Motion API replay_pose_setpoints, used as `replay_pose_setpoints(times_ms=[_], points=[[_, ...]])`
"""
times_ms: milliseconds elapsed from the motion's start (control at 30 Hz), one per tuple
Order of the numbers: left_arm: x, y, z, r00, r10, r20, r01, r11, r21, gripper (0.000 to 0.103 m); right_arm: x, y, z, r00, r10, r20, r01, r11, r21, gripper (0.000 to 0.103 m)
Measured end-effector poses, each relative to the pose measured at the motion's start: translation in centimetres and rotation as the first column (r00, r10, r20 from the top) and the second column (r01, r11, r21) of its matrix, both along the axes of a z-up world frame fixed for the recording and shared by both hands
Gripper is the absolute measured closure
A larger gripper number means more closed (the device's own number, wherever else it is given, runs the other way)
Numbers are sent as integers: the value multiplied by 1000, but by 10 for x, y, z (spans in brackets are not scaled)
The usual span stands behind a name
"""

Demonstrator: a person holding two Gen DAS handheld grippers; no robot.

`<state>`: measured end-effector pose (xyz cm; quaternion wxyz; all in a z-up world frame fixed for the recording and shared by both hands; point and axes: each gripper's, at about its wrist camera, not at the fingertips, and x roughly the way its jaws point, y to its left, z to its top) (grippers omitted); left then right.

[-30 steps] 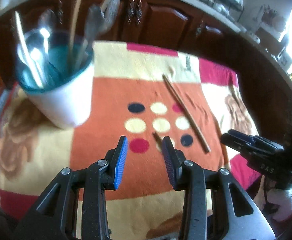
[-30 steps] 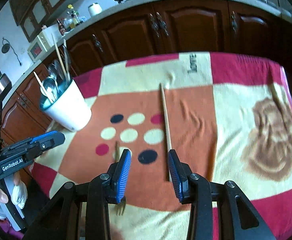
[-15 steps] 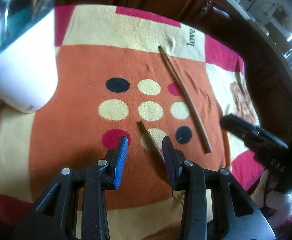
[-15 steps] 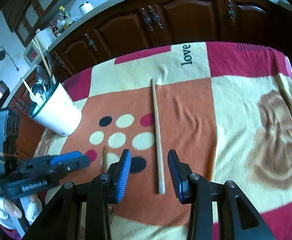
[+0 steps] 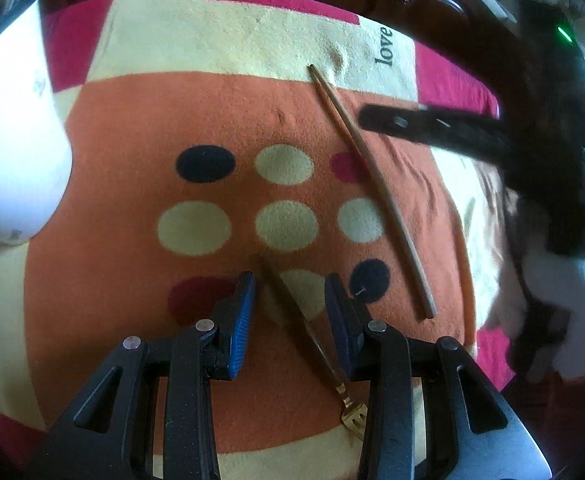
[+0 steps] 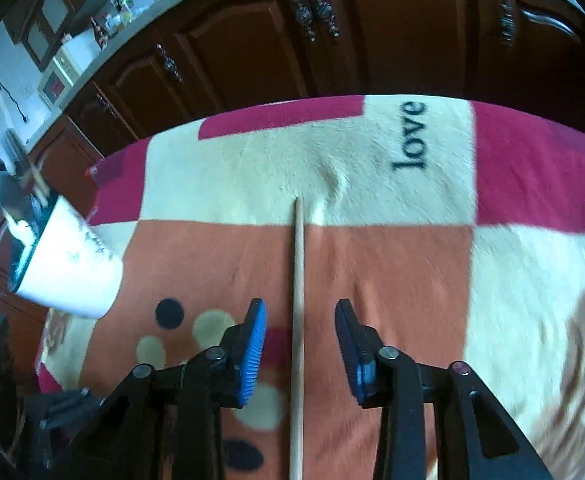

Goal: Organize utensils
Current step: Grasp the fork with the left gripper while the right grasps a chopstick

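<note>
Two utensils are left on the blanket-covered desk (image 5: 140,32). The left gripper (image 5: 288,308) has its jaws wide open astride the small fork (image 5: 292,312) near the front edge; the right gripper (image 6: 299,344), equally open, straddles the wooden stick (image 6: 298,280) mid-desk. The white cup (image 6: 68,272) at the left edge already holds others.

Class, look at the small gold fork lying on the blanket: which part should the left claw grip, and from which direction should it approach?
Grip the fork on its thin, straight handle, coming down from above. It lies flat on the blanket, tines toward the camera, and its handle already runs between the open fingers of the left claw. Turning the claw slightly to square its pads across the slanted handle would probably help.
</note>
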<state>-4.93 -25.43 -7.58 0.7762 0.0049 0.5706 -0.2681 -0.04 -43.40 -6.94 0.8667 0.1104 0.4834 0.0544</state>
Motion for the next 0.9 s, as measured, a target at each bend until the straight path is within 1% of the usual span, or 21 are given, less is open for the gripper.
replay_pose_setpoints(times_ms=[33,100,133,167,200,267,333,400,500,600,767,900], points=[[1,-1,0,1000,1,2,-1,1000,-1,69,7,3,-2,1000,7,-5,-7,1000,-5,71],[4,-4,0,1000,-2,9,2,1000,12,77,23,10,-8,1000,22,-20,-22,999,-28,72],[4,-3,-1,1000,-6,15,5,1000,18,85,29,12,-10,999,23,-27,-24,999,-39,75],[5,-4,-2,1000,-11,22,11,1000,25,92,36,14,-13,999,25,-36,-27,998,-51,80],[6,-3,-3,1000,-15,25,15,1000,22,92,43,16,-17,998,27,-50,-31,997,-65,84],[7,-2,-3,999,-30,30,30,1000,8,92,48,19,-20,998,32,-47,-36,995,-88,97],[8,3,-2,999,-29,27,29,1000,-5,93,46,19,-17,998,47,-48,-51,995,-82,97],[8,10,3,999,-16,29,17,999,-27,94,33,16,-6,999,50,-9,-50,996,-74,97],[7,20,19,999,-4,44,7,997,-73,95,2,7,21,997,34,76,-32,999,-30,97],[1,29,37,997,-1,78,9,995,-103,96,-26,0,41,990,20,140,-22,1000,13,97],[-8,41,65,990,4,139,13,992,-122,98,-67,1,73,974,13,227,-19,1000,24,97],[-18,49,82,983,15,182,10,991,-132,99,-91,14,93,961,24,275,-23,1000,-8,97]])
